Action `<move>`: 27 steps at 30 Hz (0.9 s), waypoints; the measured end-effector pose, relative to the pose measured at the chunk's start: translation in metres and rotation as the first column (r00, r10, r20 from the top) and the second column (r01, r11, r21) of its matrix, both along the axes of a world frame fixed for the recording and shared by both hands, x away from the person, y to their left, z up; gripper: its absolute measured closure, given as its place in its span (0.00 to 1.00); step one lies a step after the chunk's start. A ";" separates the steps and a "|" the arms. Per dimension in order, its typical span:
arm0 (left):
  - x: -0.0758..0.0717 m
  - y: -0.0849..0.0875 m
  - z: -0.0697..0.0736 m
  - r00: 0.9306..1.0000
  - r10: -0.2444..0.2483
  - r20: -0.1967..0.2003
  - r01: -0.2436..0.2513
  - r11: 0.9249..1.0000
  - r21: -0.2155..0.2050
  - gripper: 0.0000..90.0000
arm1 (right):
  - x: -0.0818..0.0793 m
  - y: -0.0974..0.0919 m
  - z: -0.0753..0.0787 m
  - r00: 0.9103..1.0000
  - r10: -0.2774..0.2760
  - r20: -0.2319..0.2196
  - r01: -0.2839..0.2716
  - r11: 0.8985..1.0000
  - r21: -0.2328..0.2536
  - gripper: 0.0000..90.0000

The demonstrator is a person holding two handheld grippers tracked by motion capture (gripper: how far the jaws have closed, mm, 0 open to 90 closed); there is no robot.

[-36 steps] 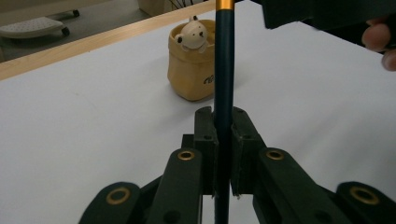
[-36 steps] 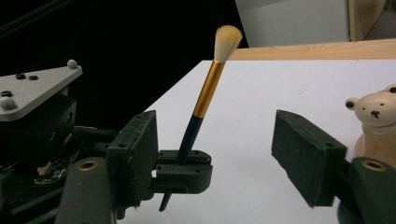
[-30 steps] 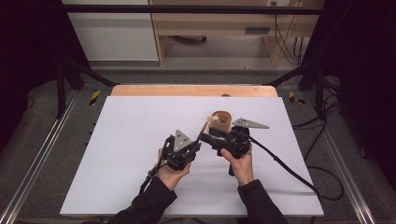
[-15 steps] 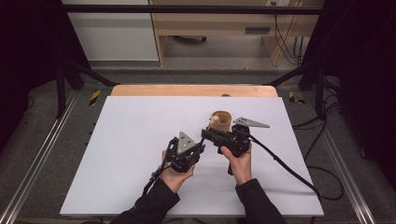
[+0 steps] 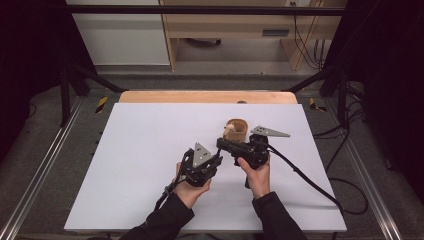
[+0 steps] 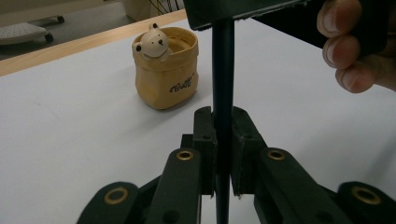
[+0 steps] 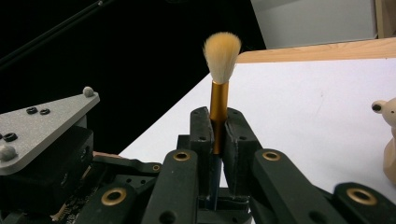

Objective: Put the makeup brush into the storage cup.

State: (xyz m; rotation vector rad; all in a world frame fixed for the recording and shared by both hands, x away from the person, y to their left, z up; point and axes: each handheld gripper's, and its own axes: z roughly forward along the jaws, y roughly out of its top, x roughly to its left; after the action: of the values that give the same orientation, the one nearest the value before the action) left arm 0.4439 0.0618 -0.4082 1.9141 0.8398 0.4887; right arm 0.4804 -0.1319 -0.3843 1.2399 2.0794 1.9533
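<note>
Two claws grip one brush above the white surface (image 5: 130,150): the left claw (image 6: 223,140) is clamped on the dark handle (image 6: 222,70), and the right claw (image 7: 217,135), whose jaws have just been closing, presses on the gold ferrule (image 7: 218,100) below the pale bristles (image 7: 222,51). Near both stands a tan bear pot (image 6: 166,65), upright on the surface.

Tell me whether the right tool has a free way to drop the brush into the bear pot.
Probably yes. The right tool grips the brush by its gold ferrule, and the bear pot stands open just beyond on the white table. However, the left tool also clamps the handle and must release first.
</note>
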 end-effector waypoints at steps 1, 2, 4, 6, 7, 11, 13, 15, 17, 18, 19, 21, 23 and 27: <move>0.000 0.000 0.000 1.000 -0.006 0.005 0.006 1.000 -0.001 0.90 | -0.001 0.000 0.000 1.000 -0.001 0.004 0.001 1.000 -0.003 0.93; 0.000 0.000 0.000 1.000 -0.009 0.008 0.009 1.000 0.003 0.81 | -0.001 -0.001 0.001 1.000 -0.002 0.012 0.002 1.000 -0.001 0.93; 0.001 0.002 0.000 1.000 -0.025 -0.017 0.025 1.000 -0.006 0.72 | -0.001 -0.002 0.002 1.000 -0.010 0.024 0.011 1.000 -0.015 0.93; 0.001 0.003 0.000 1.000 -0.027 -0.013 0.026 1.000 -0.007 0.68 | -0.001 -0.003 0.003 0.999 -0.018 0.029 0.019 1.000 -0.025 0.93; 0.000 0.004 0.000 1.000 -0.031 -0.008 0.031 1.000 -0.005 0.61 | -0.001 -0.005 0.004 0.998 -0.039 0.045 0.041 0.998 -0.049 0.93; 0.000 0.014 0.001 0.998 -0.058 0.006 0.058 0.998 -0.011 0.51 | -0.002 -0.007 0.005 0.996 -0.055 0.077 0.061 0.995 -0.078 0.93; 0.000 0.022 0.002 0.998 -0.067 0.018 0.068 0.998 -0.015 0.46 | -0.002 -0.009 0.007 0.994 -0.065 0.085 0.073 0.993 -0.089 0.93; 0.000 0.031 0.003 0.996 -0.084 0.012 0.084 0.996 -0.023 0.36 | -0.002 -0.011 0.009 0.992 -0.074 0.106 0.085 0.990 -0.110 0.93; 0.000 0.040 0.004 0.997 -0.080 0.010 0.080 0.997 -0.018 0.33 | -0.002 -0.012 0.010 0.991 -0.077 0.114 0.090 0.989 -0.114 0.93; 0.001 0.044 0.005 0.997 -0.075 0.010 0.075 0.997 -0.019 0.31 | -0.002 -0.013 0.011 0.990 -0.079 0.119 0.094 0.988 -0.121 0.93; 0.001 0.048 0.006 0.997 -0.075 0.008 0.075 0.997 -0.023 0.29 | -0.002 -0.014 0.012 0.989 -0.081 0.120 0.095 0.988 -0.122 0.93; 0.002 0.057 0.007 0.997 -0.071 0.008 0.071 0.997 -0.031 0.23 | -0.002 -0.017 0.014 0.985 -0.096 0.144 0.117 0.983 -0.143 0.93; 0.002 0.067 0.009 0.998 -0.063 0.018 0.063 0.998 -0.030 0.21 | -0.002 -0.018 0.014 0.983 -0.100 0.155 0.124 0.980 -0.154 0.93; 0.002 0.086 0.013 0.999 -0.048 0.019 0.050 0.997 -0.057 0.17 | -0.002 -0.024 0.018 0.977 -0.117 0.177 0.149 0.971 -0.185 0.93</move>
State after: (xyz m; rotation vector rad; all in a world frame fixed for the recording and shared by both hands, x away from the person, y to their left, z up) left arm 0.4458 0.1477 -0.3956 1.8705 0.7856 0.4465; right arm 0.4780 -0.1558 -0.3659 1.1073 1.9952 1.6843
